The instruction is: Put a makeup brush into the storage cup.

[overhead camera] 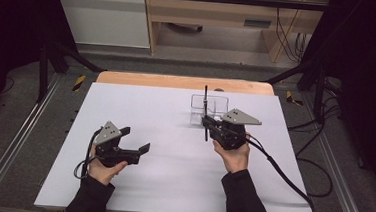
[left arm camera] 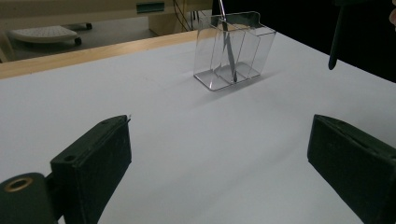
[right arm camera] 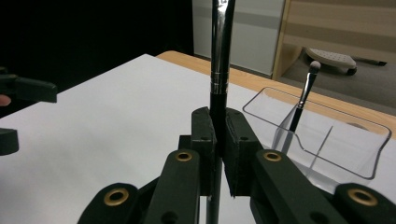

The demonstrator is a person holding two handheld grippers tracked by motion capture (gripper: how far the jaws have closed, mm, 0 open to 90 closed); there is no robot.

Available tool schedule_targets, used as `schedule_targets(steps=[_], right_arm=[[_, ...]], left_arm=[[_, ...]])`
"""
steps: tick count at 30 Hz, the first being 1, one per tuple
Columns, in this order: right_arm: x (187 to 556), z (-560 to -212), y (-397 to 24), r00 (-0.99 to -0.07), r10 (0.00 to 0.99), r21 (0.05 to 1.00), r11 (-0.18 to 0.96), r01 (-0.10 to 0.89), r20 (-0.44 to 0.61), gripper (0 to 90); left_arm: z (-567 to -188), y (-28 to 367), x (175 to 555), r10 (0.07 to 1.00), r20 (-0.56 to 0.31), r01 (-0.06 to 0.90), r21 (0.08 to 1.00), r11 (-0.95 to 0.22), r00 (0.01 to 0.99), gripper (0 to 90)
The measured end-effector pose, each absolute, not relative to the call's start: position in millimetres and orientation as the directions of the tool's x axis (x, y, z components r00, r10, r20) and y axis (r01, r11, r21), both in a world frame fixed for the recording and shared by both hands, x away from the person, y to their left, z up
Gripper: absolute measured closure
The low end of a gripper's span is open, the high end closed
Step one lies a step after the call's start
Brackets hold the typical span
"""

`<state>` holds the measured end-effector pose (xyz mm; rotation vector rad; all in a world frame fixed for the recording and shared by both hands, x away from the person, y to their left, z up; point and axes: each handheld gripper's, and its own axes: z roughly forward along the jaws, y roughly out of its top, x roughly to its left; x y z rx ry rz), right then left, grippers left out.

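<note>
Your right gripper (right arm camera: 218, 140) clamped black brush (right arm camera: 219, 56) by its handle — brush stood upright, just beside clear holder (overhead camera: 215, 104) near table's (overhead camera: 135, 182) far edge. Holder had 3 sections; 1 smaller brush (right arm camera: 303, 100) leaned inside, exact section unclear. Your left gripper (overhead camera: 136, 141) sat well apart at table's left — jaws wide, nothing between them, only bare white top below.

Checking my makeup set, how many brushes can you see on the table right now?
2. One brush is clamped upright in the right gripper; a smaller brush leans inside the clear organizer. None seem hidden.
</note>
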<state>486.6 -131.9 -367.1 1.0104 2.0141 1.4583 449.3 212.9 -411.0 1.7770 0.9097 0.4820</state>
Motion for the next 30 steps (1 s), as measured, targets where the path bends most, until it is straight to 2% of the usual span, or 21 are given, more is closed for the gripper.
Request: schedule_targets(steps=[30], right_arm=[[532.2, -363.9, -143.6, -0.521, 0.849, 0.946, 0.090, 0.312, 0.092, 84.0]], left_arm=[[-413.6, 216.8, 453.0, 0.768, -0.082, 0.366, 0.908, -0.206, 0.635, 5.8]])
